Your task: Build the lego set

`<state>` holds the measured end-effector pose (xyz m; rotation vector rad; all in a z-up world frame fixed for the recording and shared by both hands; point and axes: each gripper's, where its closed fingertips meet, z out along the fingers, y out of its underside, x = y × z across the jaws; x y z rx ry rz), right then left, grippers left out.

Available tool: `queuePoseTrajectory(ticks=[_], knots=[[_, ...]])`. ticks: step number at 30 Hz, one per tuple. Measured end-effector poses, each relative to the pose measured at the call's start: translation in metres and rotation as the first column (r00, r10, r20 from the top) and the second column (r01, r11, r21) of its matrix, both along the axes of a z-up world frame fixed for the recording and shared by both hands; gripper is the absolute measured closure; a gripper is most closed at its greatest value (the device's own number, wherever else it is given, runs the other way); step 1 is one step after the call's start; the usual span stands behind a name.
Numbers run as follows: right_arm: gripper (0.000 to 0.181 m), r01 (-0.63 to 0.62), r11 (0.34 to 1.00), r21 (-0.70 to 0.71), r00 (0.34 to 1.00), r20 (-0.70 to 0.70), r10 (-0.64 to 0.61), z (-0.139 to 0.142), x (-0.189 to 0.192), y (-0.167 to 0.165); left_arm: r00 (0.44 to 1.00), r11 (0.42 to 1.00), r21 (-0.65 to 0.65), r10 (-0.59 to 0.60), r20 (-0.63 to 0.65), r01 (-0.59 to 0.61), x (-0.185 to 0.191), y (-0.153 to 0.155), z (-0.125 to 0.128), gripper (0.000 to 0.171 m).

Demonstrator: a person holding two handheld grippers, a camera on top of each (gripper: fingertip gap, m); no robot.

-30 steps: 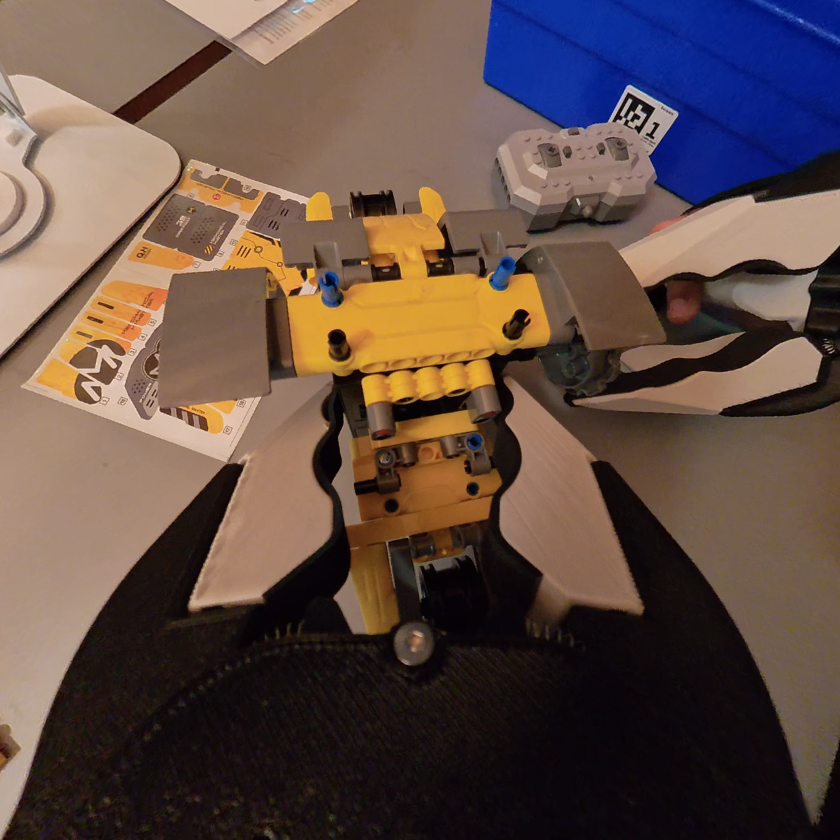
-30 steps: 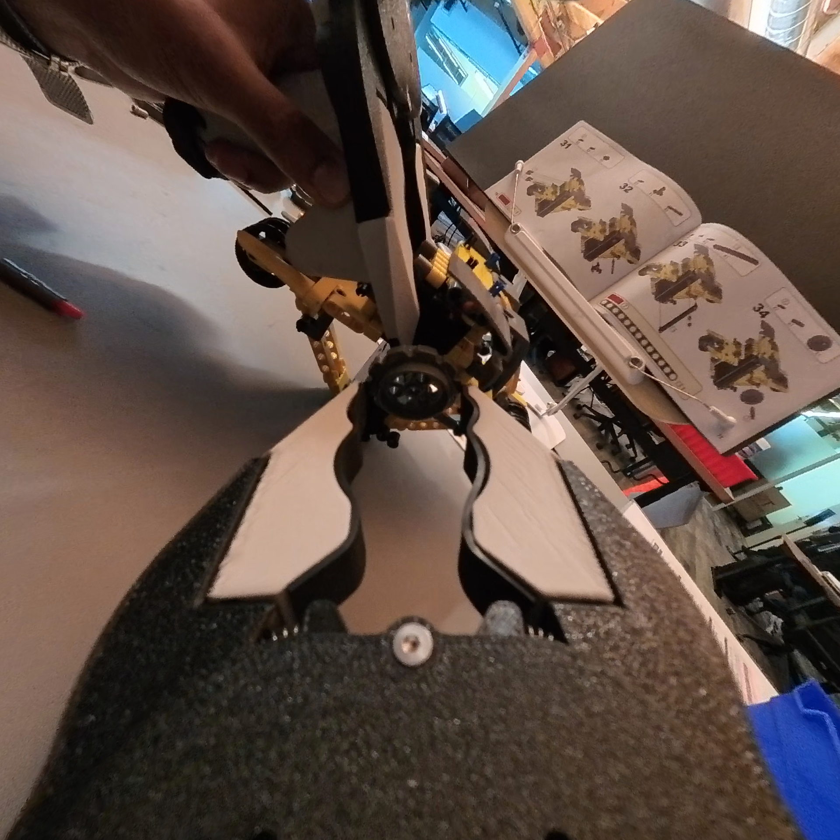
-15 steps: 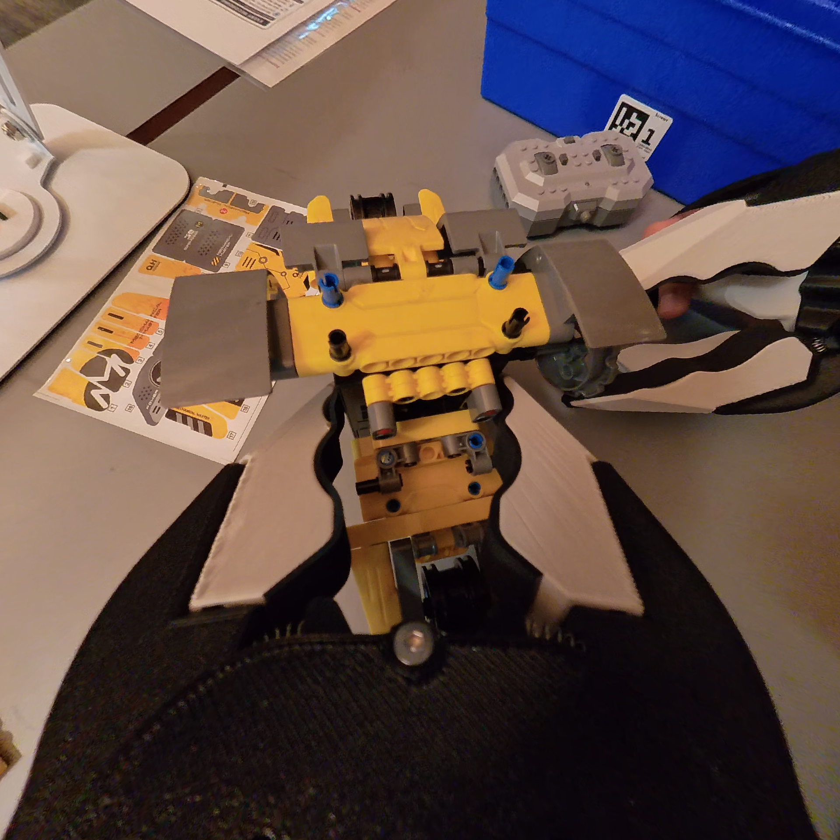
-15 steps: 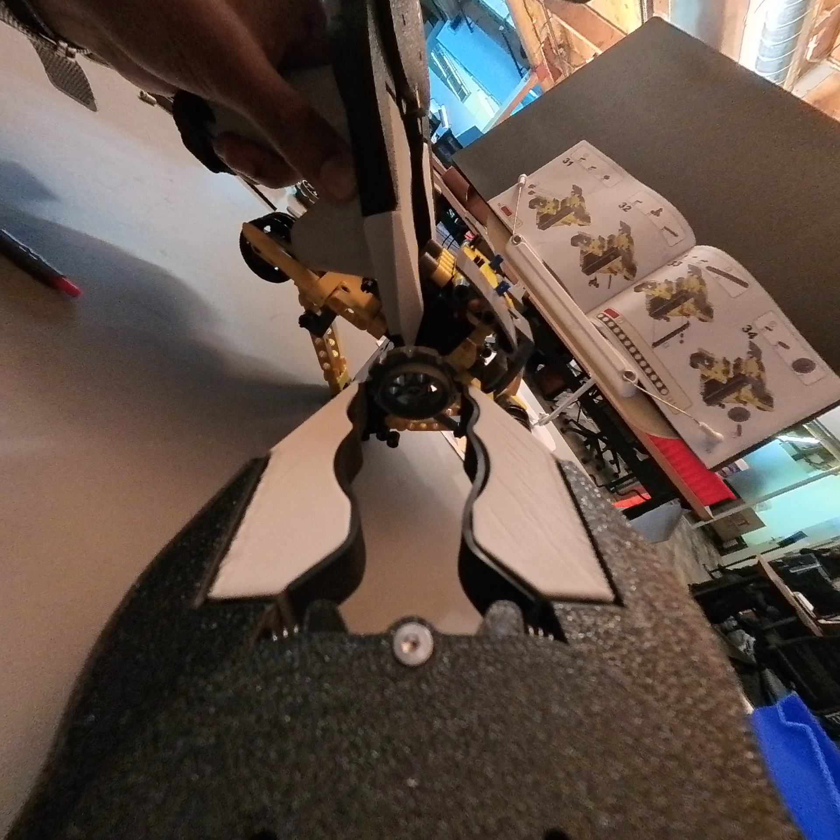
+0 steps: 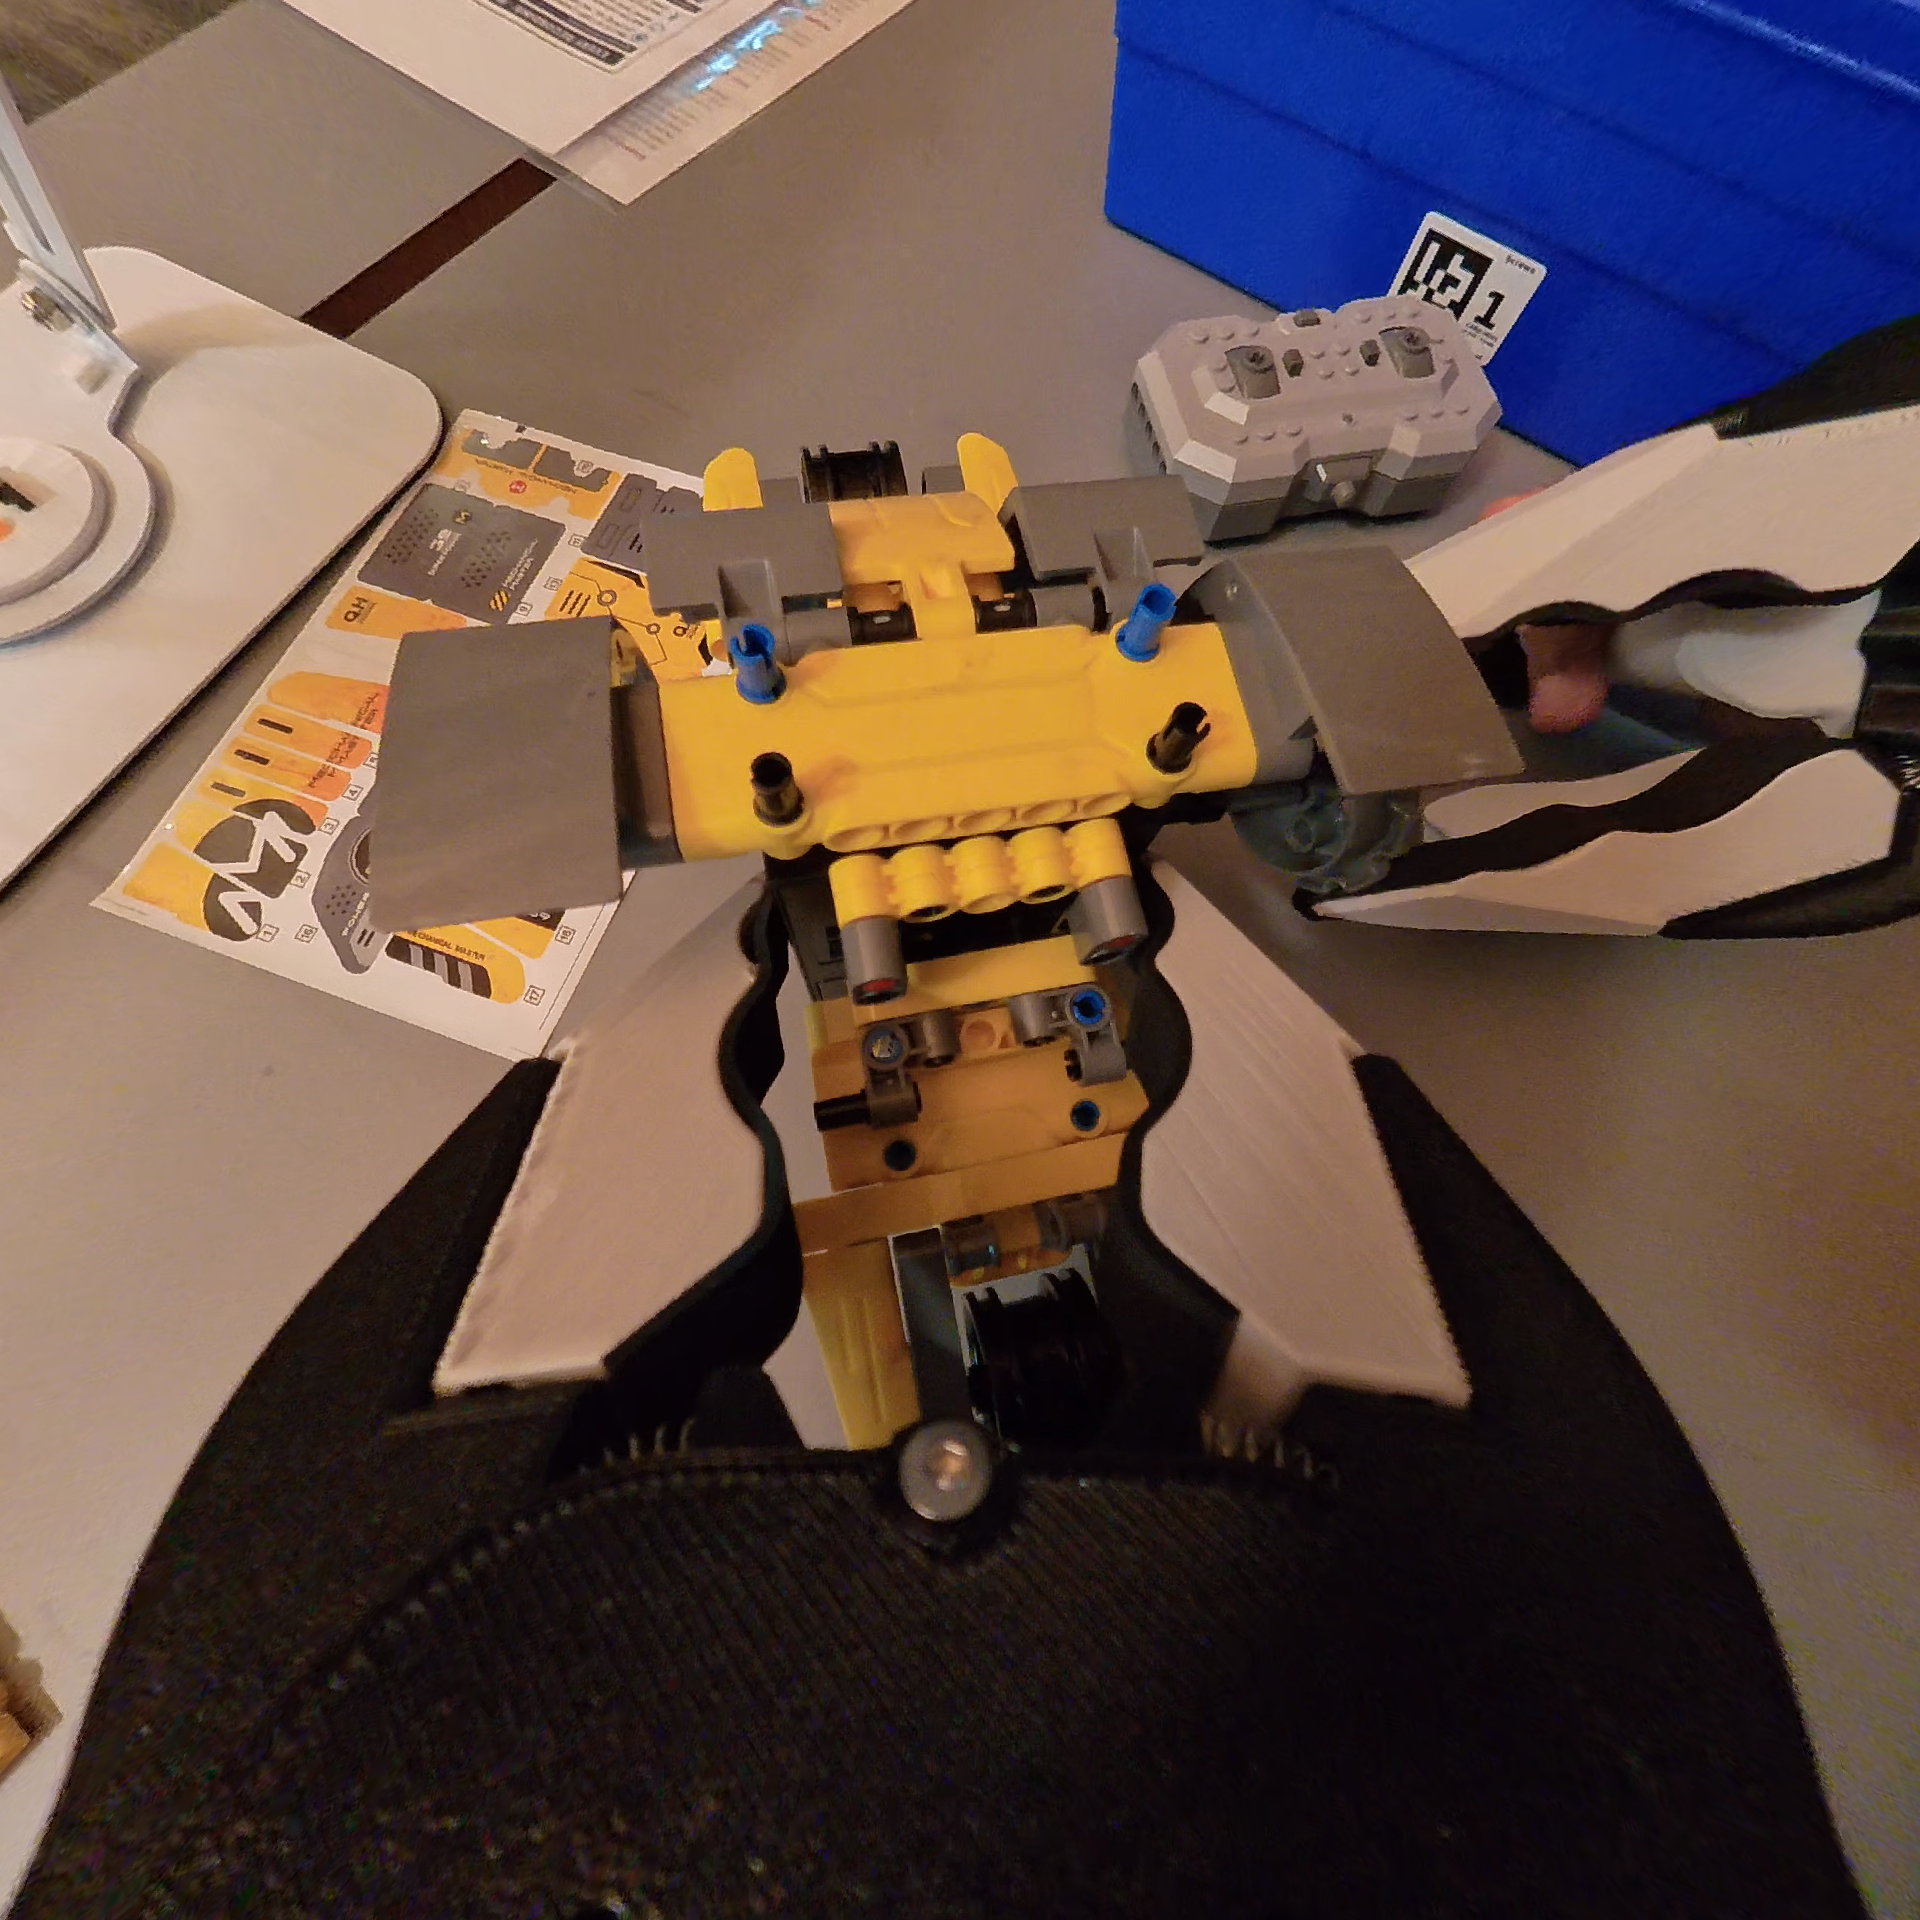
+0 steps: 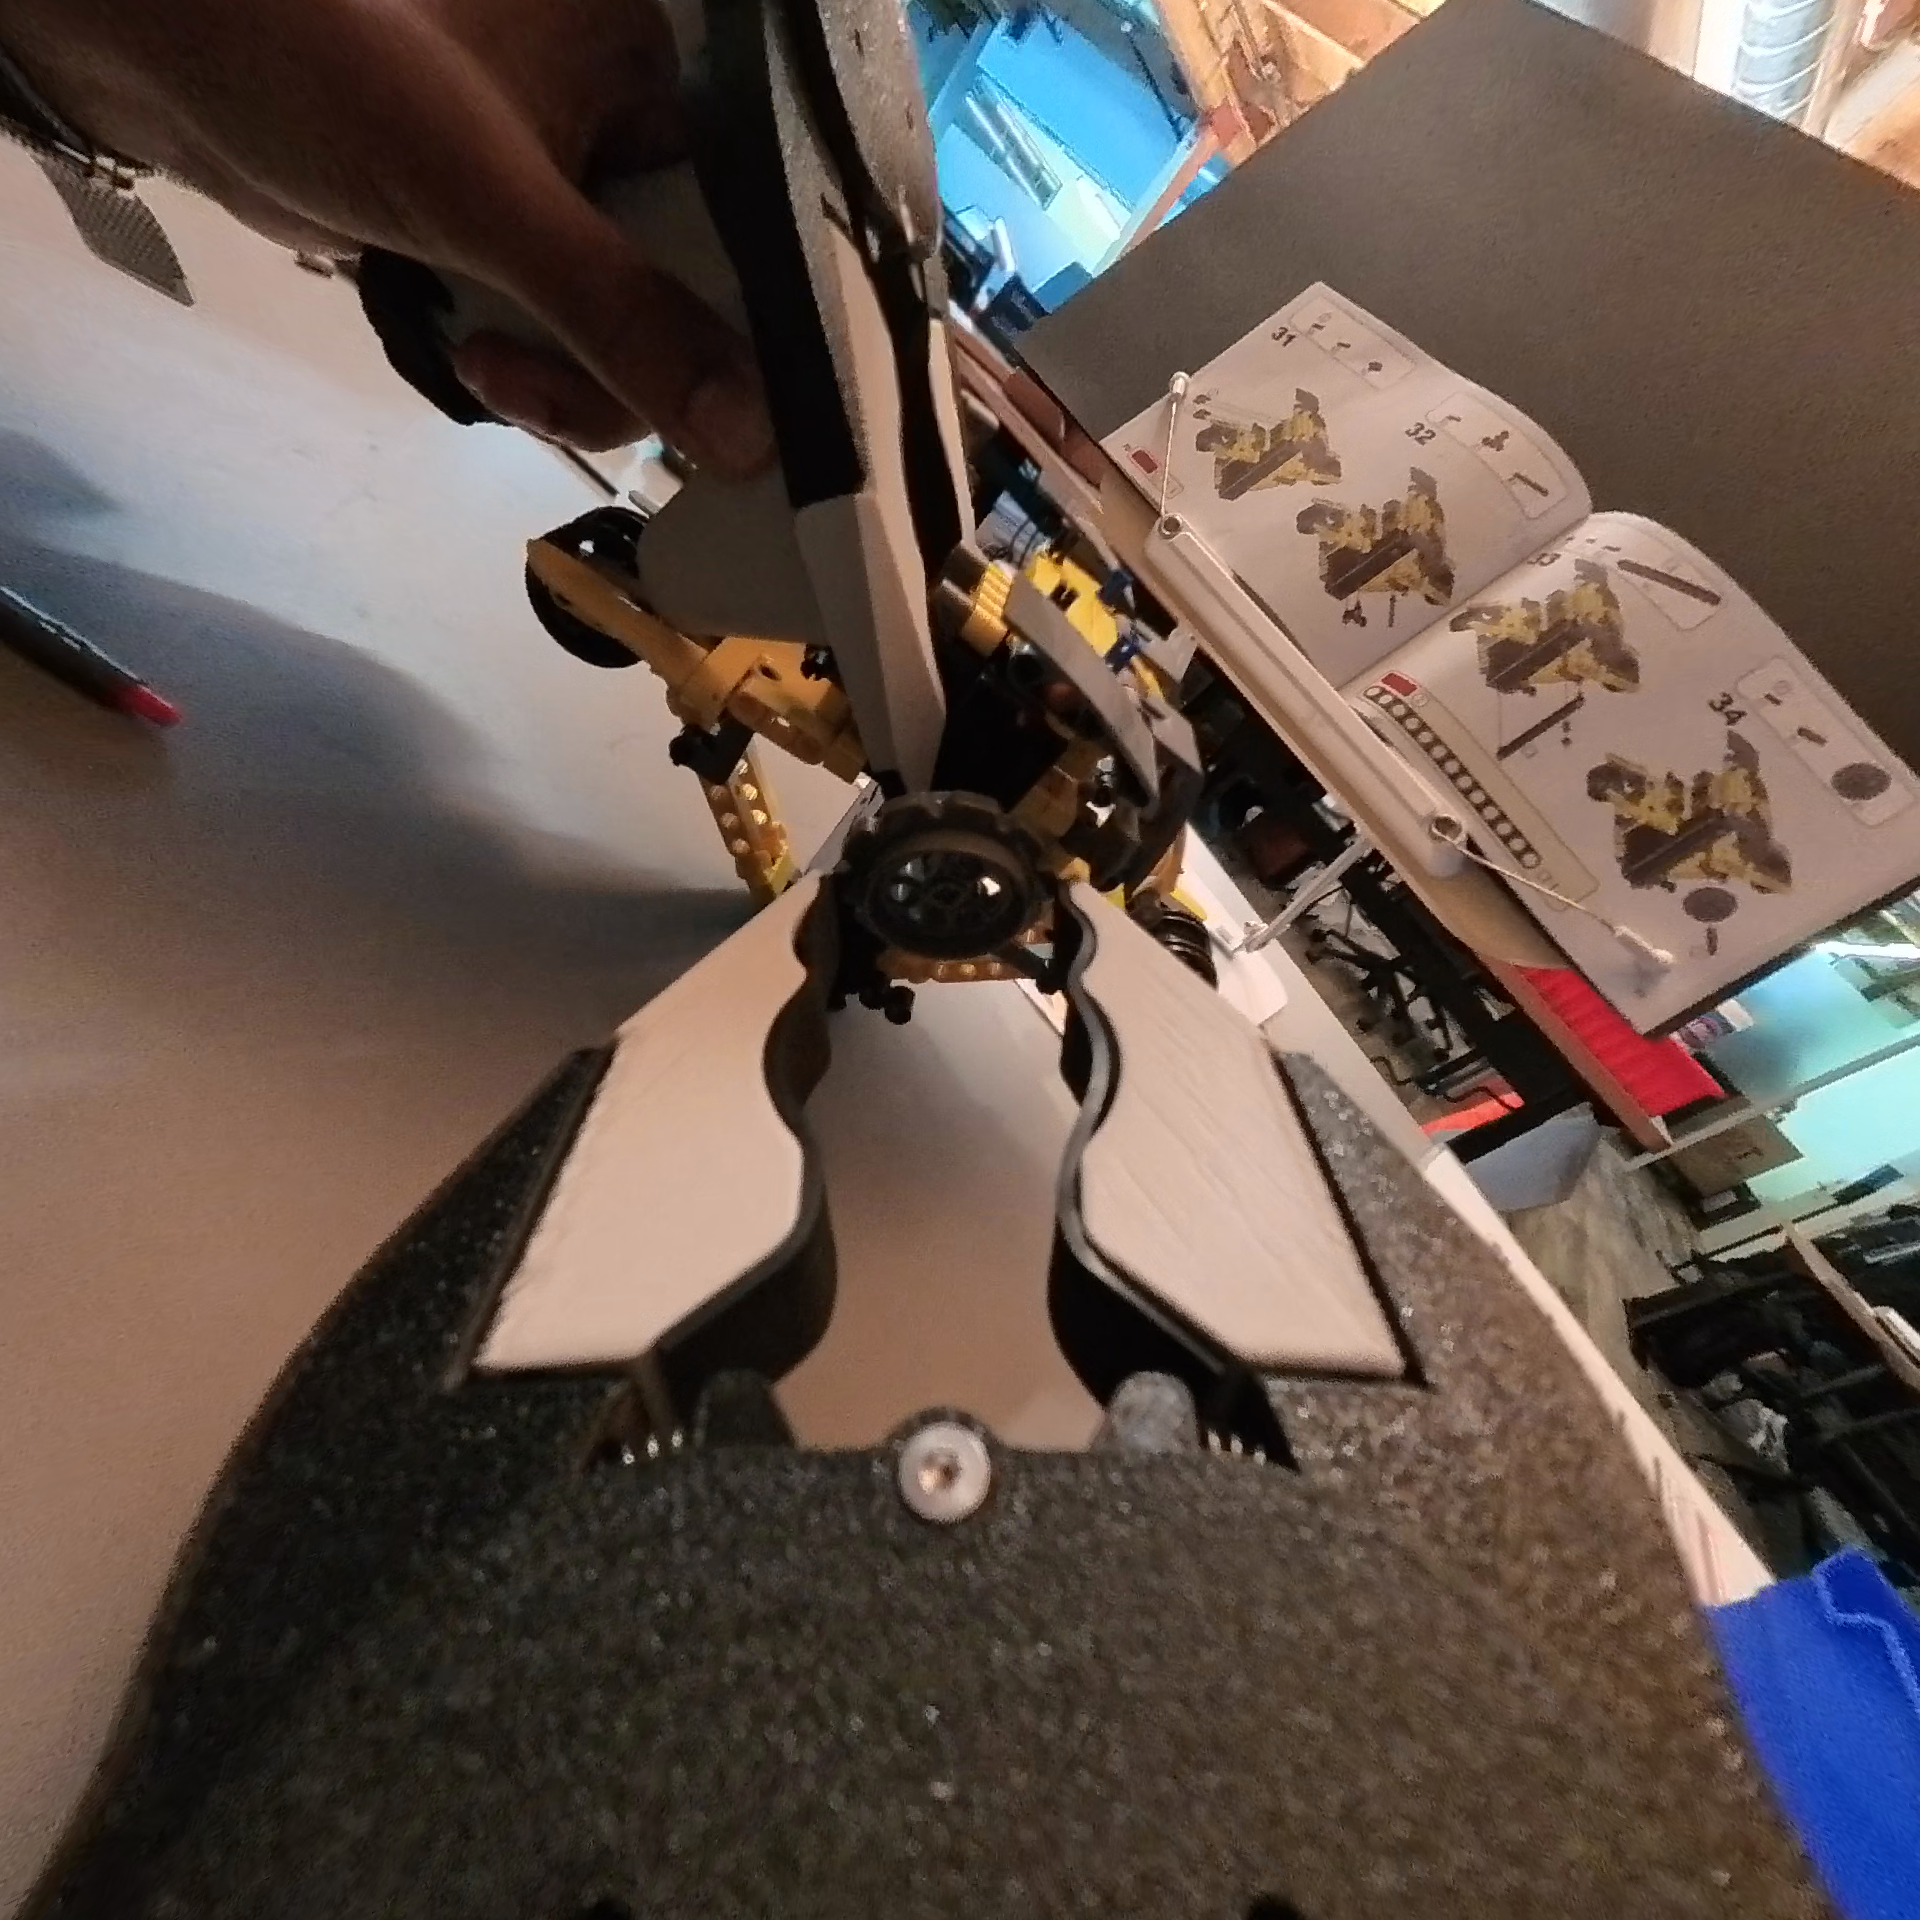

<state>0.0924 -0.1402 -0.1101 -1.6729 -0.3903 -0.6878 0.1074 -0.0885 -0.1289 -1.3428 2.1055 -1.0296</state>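
Observation:
A yellow and grey brick-built vehicle (image 5: pixel 951 727) is held above the grey table. My left gripper (image 5: pixel 961 935) is shut on its narrow yellow body, with the wide part and two grey fender panels beyond the fingertips. My right gripper (image 6: pixel 945 894) is shut on a dark grey wheel (image 6: pixel 940 883) at the vehicle's right side. In the left wrist view the right gripper (image 5: pixel 1371 842) comes in from the right, clamping that wheel (image 5: pixel 1314 836) under the right fender. In the right wrist view the left gripper and a hand (image 6: pixel 561 343) show above the vehicle (image 6: pixel 769 696).
A grey brick-built battery box (image 5: pixel 1314 410) lies by a blue bin (image 5: pixel 1507 135) with a tag. A sticker sheet (image 5: pixel 343 769) lies left, next to a white stand base (image 5: pixel 208 447). An open instruction booklet (image 6: pixel 1507 644) sits on a stand. A red-tipped pen (image 6: pixel 94 675) lies on the table.
Both grippers keep their grips on the vehicle and the wheel. The views have shifted slightly: the pair has moved a little over the table, and the booklet appears lower in the right wrist view.

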Motion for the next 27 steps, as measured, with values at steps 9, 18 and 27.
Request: queuePoseTrajectory(ticks=[9,18,27], knots=[[0.141,0.067,0.997,-0.034,0.993,0.101,-0.063,0.001,0.0009,0.0003,1.0,1.0,0.001,0.015,-0.004,-0.015,0.0006,0.0006,-0.0002,0.11],[0.14,0.177,0.981,-0.078,0.917,0.375,-0.135,0.0024,-0.0005,0.0023,1.0,1.0,-0.001,0.021,-0.005,-0.021,0.0012,0.0014,-0.0004,0.11],[0.14,0.065,0.997,-0.043,0.963,0.263,-0.051,0.0018,-0.0014,0.0033,1.0,1.0,-0.012,-0.011,-0.005,0.011,0.0011,0.0019,-0.0006,0.11]])
